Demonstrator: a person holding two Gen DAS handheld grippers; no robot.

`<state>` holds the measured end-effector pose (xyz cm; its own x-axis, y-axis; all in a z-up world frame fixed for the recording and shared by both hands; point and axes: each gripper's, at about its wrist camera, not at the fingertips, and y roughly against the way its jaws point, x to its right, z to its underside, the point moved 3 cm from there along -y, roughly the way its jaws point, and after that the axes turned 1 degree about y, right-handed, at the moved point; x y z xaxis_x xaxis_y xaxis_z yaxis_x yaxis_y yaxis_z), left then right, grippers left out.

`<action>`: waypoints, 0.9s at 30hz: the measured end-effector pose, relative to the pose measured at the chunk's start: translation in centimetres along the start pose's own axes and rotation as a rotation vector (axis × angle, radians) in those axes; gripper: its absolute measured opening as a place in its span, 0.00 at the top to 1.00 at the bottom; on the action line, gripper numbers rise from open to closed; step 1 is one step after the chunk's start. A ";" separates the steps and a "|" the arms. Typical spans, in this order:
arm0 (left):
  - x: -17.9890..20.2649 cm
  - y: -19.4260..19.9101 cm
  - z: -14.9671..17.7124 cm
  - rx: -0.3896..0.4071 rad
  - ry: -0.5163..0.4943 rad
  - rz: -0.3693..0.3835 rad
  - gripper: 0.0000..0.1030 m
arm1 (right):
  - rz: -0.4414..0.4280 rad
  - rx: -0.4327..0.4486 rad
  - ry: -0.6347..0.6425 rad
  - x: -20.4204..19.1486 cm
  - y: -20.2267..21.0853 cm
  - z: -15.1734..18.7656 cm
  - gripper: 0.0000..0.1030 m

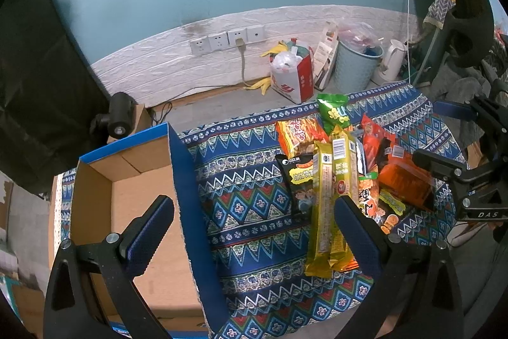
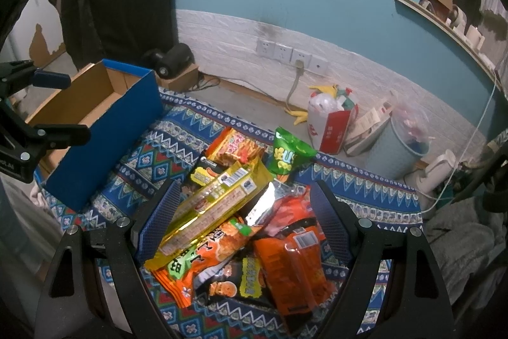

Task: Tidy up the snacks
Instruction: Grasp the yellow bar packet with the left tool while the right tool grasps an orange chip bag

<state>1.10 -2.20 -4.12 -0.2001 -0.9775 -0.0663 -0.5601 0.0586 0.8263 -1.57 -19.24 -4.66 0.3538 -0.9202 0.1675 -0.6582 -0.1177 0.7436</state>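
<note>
Left wrist view first, reading from left to right: I see an open cardboard box [image 1: 139, 199] with blue outer walls and a bare brown inside, standing on a surface covered by a blue patterned cloth [image 1: 247, 199]. My left hand-held gripper [image 1: 254, 234] hangs above the box's right wall with its fingers spread wide apart and nothing between them; one finger [image 1: 149, 231] sits over the box interior, the other over the near end of a long yellow packet [image 1: 327, 205]. That packet lies on a loose pile of snack packets to the right of the box, well apart from it. In the pile I can pick out a black packet [image 1: 297, 180] at the left edge, an orange packet [image 1: 298, 134] behind it, a green packet [image 1: 333, 113] standing at the far end, and an orange-red packet [image 1: 403, 180] on the right. At the right edge my other tool enters the picture. On the floor beyond, by a white and teal wall, stand a red and white bag [image 1: 290, 75] and a pale blue bin [image 1: 355, 65]. Right wrist view, again left to right: the box [image 2: 104, 129] is at the left, empty, and my right hand-held gripper [image 2: 243, 218] is held over the pile with its fingers wide apart on either side of the long yellow packet [image 2: 209, 205], the orange-red packet [image 2: 292, 262] and the others; I cannot tell whether the fingers touch any packet.
</note>
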 end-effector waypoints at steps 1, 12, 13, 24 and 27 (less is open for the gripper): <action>0.1 0.0 -0.1 -0.001 -0.002 0.000 0.01 | -0.001 -0.001 -0.002 0.1 0.0 0.1 0.20; 1.8 -2.4 -0.2 -0.066 -0.017 0.018 0.01 | 0.006 -0.042 -0.021 1.9 -0.8 1.0 0.20; 2.1 -2.9 -0.1 -0.078 -0.019 0.026 0.01 | 0.009 -0.053 -0.022 2.2 -1.0 1.3 0.20; 6.1 -7.6 1.0 -0.199 -0.047 0.101 0.01 | 0.031 -0.207 -0.051 6.5 -4.9 5.2 0.20; 7.1 -8.9 1.3 -0.233 -0.056 0.118 0.01 | 0.017 -0.253 -0.064 7.2 -6.0 6.2 0.20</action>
<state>3.61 -9.41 -12.66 -0.3005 -0.9537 0.0128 -0.3310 0.1169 0.9364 0.80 -27.46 -11.95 0.2964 -0.9438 0.1462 -0.4737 -0.0124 0.8806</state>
